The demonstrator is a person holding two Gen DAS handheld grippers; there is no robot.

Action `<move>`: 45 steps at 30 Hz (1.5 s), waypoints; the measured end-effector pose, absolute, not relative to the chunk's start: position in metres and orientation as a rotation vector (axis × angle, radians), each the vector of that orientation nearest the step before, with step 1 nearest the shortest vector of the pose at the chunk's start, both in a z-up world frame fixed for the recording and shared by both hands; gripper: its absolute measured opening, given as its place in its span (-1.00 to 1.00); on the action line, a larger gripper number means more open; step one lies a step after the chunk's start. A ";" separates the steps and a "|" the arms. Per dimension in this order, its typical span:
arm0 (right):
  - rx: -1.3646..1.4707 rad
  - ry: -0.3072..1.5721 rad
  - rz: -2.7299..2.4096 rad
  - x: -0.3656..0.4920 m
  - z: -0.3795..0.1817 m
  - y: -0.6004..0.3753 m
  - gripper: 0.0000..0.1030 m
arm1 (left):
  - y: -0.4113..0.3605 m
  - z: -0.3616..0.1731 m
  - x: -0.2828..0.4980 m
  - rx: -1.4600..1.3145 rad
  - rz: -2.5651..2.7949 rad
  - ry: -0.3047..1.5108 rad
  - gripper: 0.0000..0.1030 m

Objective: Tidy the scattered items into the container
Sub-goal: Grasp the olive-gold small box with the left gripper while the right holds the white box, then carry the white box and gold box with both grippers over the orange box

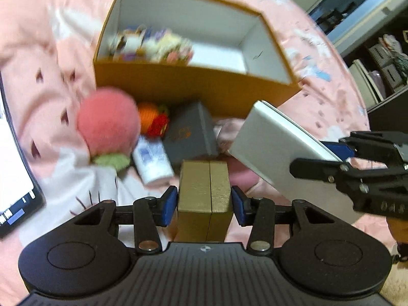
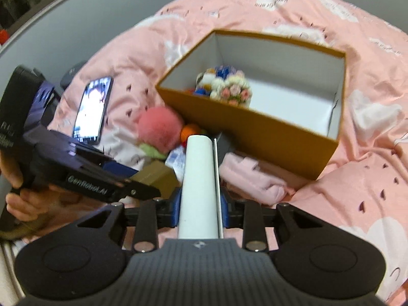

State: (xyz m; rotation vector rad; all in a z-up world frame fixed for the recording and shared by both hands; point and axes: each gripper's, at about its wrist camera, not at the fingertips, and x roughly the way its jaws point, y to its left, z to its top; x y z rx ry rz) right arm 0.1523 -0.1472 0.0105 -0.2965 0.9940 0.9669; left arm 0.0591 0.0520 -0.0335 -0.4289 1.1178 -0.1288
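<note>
An open orange cardboard box with a white inside stands on the pink bedspread. It holds a small plush toy and a crochet flower bunch. My left gripper is shut on a gold box, held just in front of the orange box. My right gripper is shut on a flat white case, also seen in the left wrist view to the right of the gold box. A pink plush peach, an orange-red crochet item, a white bottle and a grey box lie before the orange box.
A lit phone lies on the bedspread to the left. A folded pink cloth lies by the orange box's near corner. Shelves stand beyond the bed on the right. A grey wall runs along the left.
</note>
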 end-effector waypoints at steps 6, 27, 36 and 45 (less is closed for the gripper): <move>-0.271 0.930 0.954 0.158 0.032 -0.145 -0.37 | 0.046 -0.007 0.063 -0.372 -0.148 1.007 0.01; -0.322 0.778 0.789 0.265 0.060 -0.086 -0.37 | 0.076 0.040 0.180 -0.300 -0.147 0.823 0.00; -0.607 0.827 0.661 0.311 -0.027 -0.026 -0.37 | 0.088 -0.003 0.227 -0.348 -0.093 0.855 0.00; -0.987 0.720 0.559 0.315 -0.085 0.004 -0.37 | 0.102 -0.021 0.245 -0.374 -0.061 0.880 0.00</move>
